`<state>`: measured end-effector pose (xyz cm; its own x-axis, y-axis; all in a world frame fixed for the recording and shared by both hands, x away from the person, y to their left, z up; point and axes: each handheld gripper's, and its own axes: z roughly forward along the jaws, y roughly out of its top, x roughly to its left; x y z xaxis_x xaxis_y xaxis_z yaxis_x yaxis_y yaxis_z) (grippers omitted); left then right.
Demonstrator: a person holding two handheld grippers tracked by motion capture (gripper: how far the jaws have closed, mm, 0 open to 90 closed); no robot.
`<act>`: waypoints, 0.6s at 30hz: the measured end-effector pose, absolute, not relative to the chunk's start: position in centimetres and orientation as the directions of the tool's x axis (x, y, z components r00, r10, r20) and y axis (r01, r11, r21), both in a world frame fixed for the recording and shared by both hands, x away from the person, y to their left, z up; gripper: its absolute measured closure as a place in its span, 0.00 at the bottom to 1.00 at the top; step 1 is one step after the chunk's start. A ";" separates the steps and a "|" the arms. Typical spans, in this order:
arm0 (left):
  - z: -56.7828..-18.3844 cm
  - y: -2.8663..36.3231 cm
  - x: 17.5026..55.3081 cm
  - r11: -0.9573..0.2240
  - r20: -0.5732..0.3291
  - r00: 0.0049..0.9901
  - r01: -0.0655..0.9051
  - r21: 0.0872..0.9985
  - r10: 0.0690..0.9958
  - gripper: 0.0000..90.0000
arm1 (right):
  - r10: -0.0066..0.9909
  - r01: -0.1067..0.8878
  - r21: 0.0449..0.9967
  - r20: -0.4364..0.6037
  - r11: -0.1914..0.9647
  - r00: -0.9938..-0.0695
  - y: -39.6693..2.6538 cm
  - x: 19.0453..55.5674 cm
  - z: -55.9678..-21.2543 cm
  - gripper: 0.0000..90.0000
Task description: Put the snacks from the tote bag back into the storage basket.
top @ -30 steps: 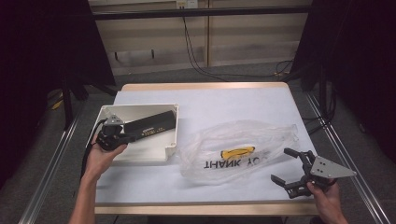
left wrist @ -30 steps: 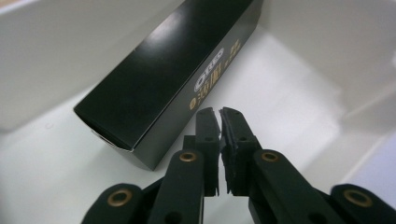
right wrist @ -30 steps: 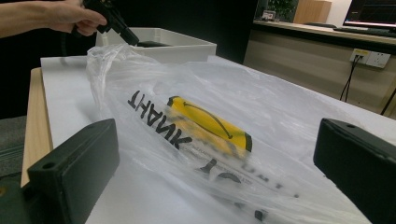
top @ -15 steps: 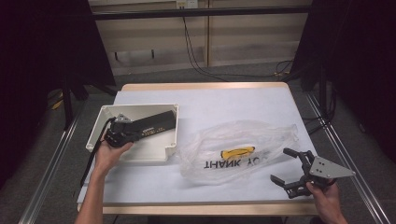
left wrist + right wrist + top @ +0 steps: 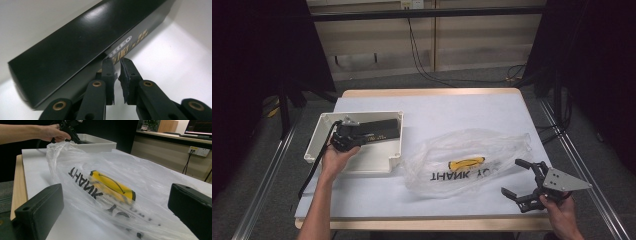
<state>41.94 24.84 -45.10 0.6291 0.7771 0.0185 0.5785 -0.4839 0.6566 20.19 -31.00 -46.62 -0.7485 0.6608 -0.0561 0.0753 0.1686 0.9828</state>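
High view: left gripper [image 5: 357,137] hides part of black box [image 5: 379,131].

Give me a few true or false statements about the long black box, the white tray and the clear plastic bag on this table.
1. The long black cardboard box lies inside the white plastic tray. True.
2. The left gripper clamps the box. False: its jaws are nearly shut, nothing between them.
3. The clear plastic bag is in the tray. False: it lies on the table beside it.
4. The right gripper is open near the bag. True.
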 end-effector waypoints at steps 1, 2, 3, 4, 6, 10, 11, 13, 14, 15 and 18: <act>-45.2 24.8 42.1 -0.476 0.015 0.623 0.582 0.660 0.782 0.91 | 0.660 0.074 0.983 -0.057 0.168 -0.749 -31.0 20.2 -46.6 0.00; -45.3 24.8 42.2 -0.477 0.019 0.620 0.584 0.657 0.785 0.91 | 0.660 0.074 0.983 -0.057 0.169 -0.749 -31.0 20.2 -46.6 0.00; -45.4 24.7 42.3 -0.467 0.007 0.617 0.587 0.662 0.787 0.91 | 0.660 0.075 0.983 -0.057 0.169 -0.749 -31.0 20.2 -46.6 0.00; -45.4 24.7 42.3 -0.467 0.009 0.616 0.587 0.661 0.788 0.90 | 0.660 0.074 0.983 -0.059 0.171 -0.749 -31.0 20.2 -46.6 0.00; -45.3 24.6 42.5 -0.480 0.017 0.626 0.581 0.658 0.780 0.90 | 0.660 0.075 0.983 -0.057 0.169 -0.749 -31.0 20.2 -46.6 0.00; -45.3 24.7 43.0 -0.477 0.022 0.616 0.586 0.655 0.787 0.90 | 0.658 0.072 0.983 -0.057 0.168 -0.751 -30.9 20.2 -46.7 0.00; -45.3 24.5 43.1 -0.462 0.015 0.608 0.587 0.665 0.794 0.90 | 0.658 0.073 0.983 -0.056 0.167 -0.751 -30.9 20.2 -46.7 0.00; -45.3 24.5 43.4 -0.470 0.024 0.608 0.589 0.657 0.794 0.88 | 0.660 0.073 0.983 -0.056 0.166 -0.749 -31.0 20.2 -46.7 0.00; -45.3 24.5 43.5 -0.466 0.019 0.609 0.587 0.662 0.793 0.88 | 0.661 0.074 0.984 -0.054 0.164 -0.749 -31.0 20.2 -46.7 0.00; -45.3 24.5 43.7 -0.475 0.028 0.611 0.584 0.658 0.791 0.88 | 0.662 0.074 0.983 -0.055 0.166 -0.748 -31.0 20.2 -46.7 0.00; -45.1 24.3 44.0 -0.471 0.025 0.605 0.593 0.653 0.796 0.88 | 0.657 0.072 0.984 -0.055 0.165 -0.752 -30.9 20.2 -46.7 0.00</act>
<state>44.00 24.31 -45.12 0.6049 0.7959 0.0247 0.5932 -0.4710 0.6529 20.24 -30.91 -46.70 -0.7519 0.6569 -0.0550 0.0723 0.1651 0.9836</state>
